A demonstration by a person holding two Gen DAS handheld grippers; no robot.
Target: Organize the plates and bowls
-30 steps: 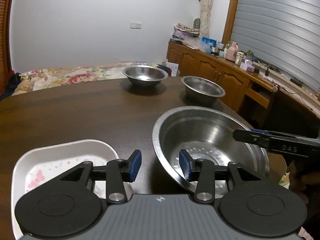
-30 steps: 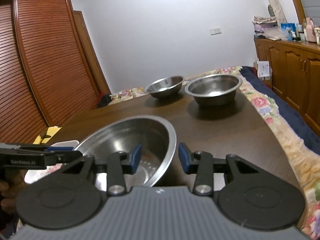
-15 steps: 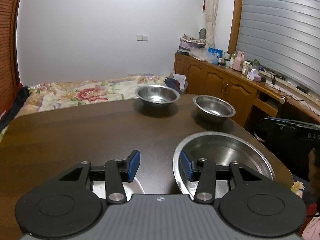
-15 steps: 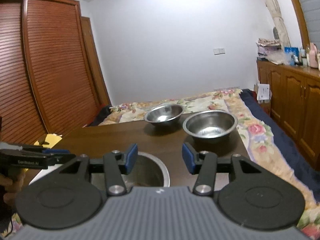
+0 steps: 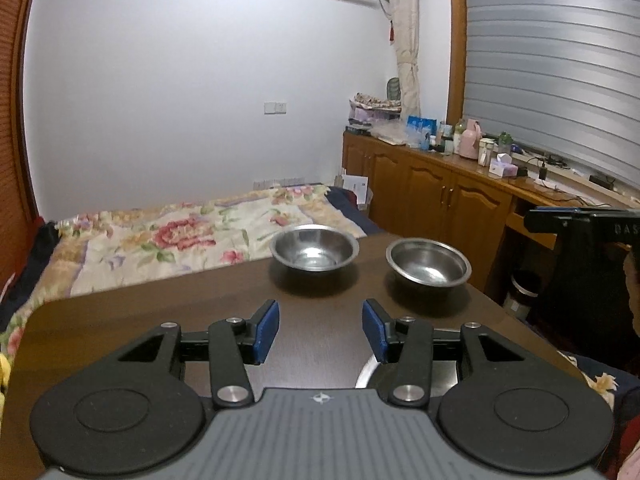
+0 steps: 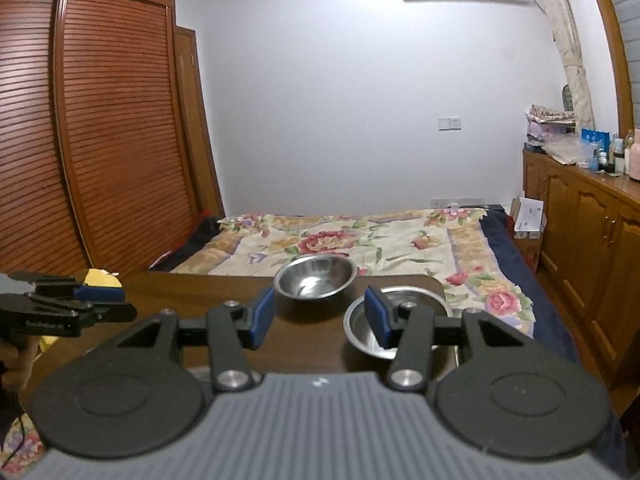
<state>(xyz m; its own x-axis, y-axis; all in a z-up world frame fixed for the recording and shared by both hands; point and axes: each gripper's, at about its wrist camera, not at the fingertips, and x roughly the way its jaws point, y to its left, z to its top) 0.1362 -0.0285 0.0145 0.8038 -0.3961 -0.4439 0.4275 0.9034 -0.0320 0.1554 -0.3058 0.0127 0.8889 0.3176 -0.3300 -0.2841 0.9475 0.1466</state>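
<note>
Left gripper [image 5: 320, 330] spread wide, empty, raised over the dark table [image 5: 140, 312]. Two steel bowls sit apart at the far edge: left bowl [image 5: 314, 249], right bowl [image 5: 428, 262]; probably unstacked, awaiting nesting. Right gripper [image 6: 320, 318] likewise released, holding nothing.

- The left gripper [image 5: 320, 330] hangs over a dark wooden table [image 5: 132, 320], its blue pads [image 5: 267, 330] wide apart with nothing between them.
- 2 steel bowls sit upright at the far edge: the left bowl [image 5: 314, 248] and the right bowl [image 5: 428, 262], near each other but apart.
- A third steel bowl's rim [image 5: 366, 372] shows under the right finger.
- The right gripper [image 5: 580, 220] shows at the right edge.
- A flowered bedspread [image 5: 180, 236] lies beyond the table.
</note>
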